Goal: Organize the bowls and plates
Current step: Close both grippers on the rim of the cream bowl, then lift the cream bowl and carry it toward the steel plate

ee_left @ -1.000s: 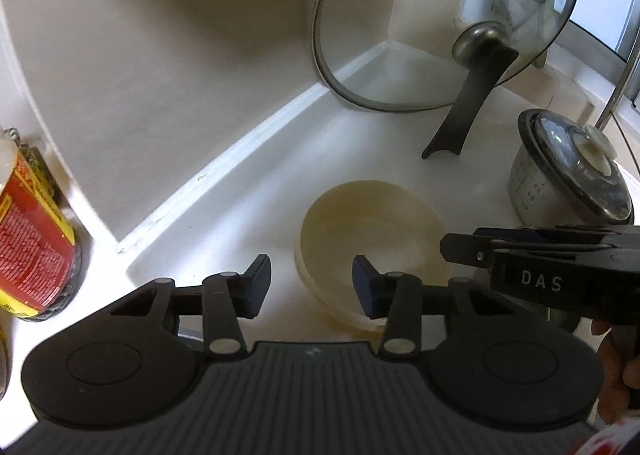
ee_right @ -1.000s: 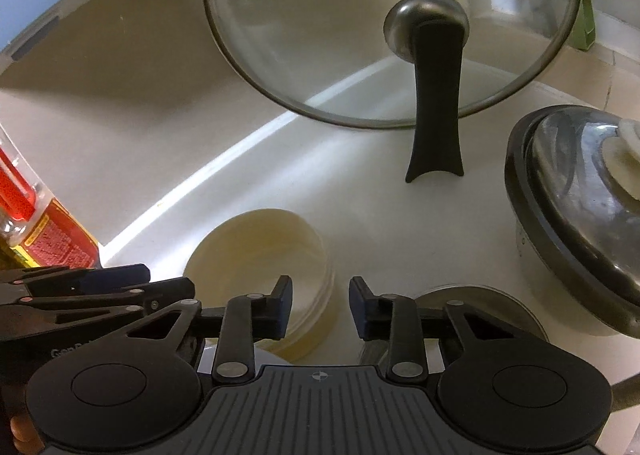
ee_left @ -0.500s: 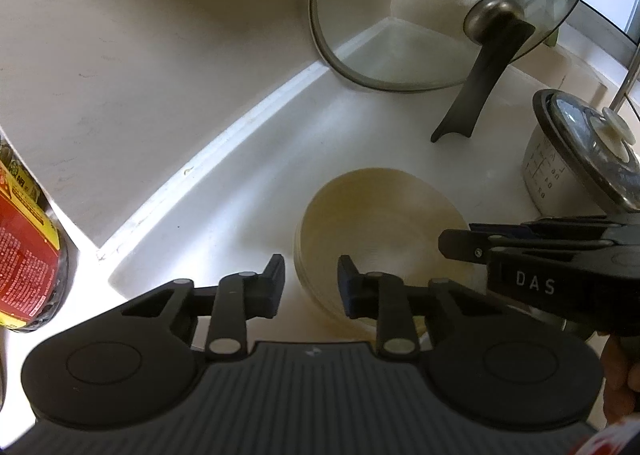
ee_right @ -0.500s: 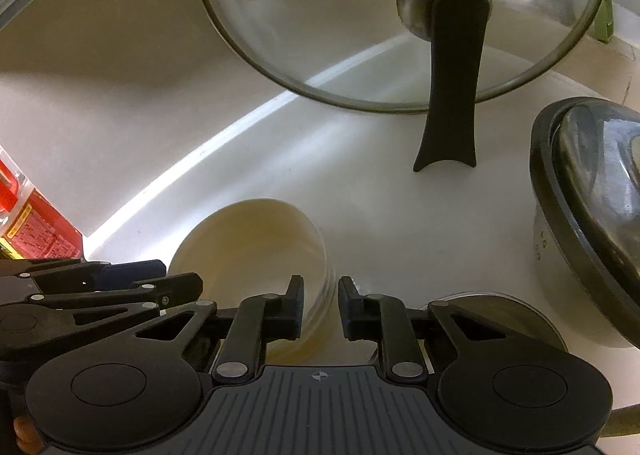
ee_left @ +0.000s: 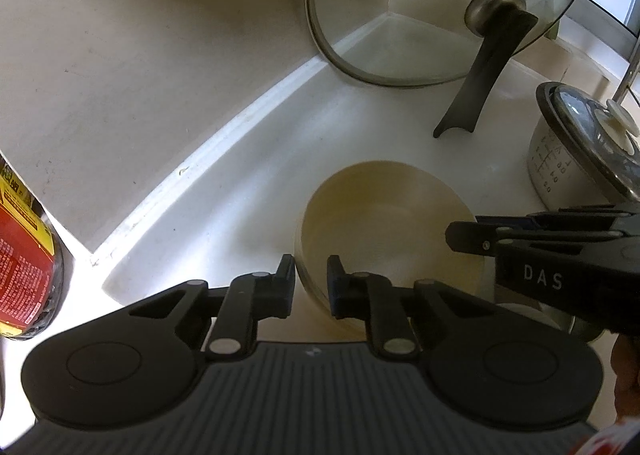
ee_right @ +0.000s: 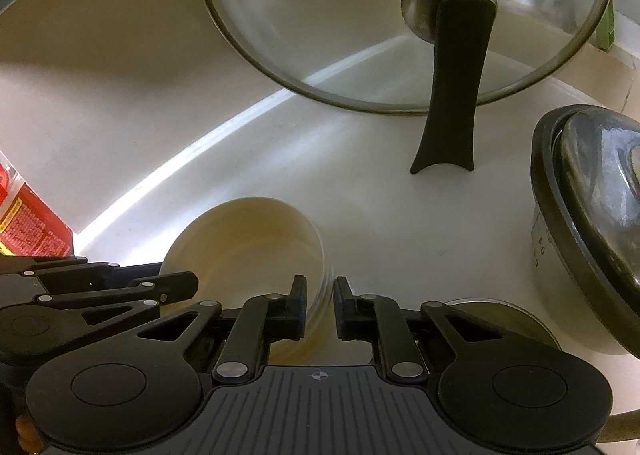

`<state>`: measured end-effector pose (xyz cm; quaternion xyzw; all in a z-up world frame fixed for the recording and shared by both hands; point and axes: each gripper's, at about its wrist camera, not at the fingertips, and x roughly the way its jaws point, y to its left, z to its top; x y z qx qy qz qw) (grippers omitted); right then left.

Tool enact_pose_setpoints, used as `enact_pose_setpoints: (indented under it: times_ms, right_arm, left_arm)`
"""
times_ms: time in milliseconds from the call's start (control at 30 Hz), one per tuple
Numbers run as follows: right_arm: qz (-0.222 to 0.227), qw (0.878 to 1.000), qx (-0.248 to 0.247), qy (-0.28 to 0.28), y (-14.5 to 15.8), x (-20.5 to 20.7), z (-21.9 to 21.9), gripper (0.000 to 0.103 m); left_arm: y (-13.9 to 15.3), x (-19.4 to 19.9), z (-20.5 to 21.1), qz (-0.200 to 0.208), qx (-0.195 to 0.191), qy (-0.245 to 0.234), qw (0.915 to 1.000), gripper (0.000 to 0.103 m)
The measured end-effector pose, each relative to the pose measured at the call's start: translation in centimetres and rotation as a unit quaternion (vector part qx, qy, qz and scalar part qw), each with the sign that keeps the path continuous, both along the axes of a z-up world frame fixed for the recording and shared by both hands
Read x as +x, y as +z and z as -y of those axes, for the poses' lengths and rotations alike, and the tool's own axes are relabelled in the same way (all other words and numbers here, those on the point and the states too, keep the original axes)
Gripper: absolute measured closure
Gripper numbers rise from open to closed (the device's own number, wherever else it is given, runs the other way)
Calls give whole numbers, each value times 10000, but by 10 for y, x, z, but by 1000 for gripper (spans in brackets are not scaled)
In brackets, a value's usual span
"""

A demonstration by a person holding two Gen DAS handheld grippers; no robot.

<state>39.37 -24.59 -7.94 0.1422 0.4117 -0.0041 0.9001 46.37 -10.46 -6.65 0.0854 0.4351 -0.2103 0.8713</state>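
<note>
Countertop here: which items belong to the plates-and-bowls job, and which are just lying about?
Job in hand:
- cream bowl stack
- left tongs, straddling its left rim
- right tongs, straddling its right rim

Lying about:
- glass lid propped against the wall
- lidded pot
- red-labelled jar
- small metal dish

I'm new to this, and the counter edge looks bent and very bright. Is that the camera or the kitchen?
Left wrist view: the fisheye lens bows the straight wall joint; glare whitens the countertop near the red-labelled bottle. Right wrist view: the same curving, a bright strip along the joint, and the glass lid looks stretched.
</note>
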Motion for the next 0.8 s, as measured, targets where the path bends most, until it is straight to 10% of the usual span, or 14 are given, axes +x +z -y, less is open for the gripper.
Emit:
enact_pose_setpoints:
  times_ms: [800]
  right_arm:
    - [921, 9955, -197, -89, 58, -15, 3, 91]
  left_arm:
    - [59, -27, -9, 817, -235, 97, 9963, 88]
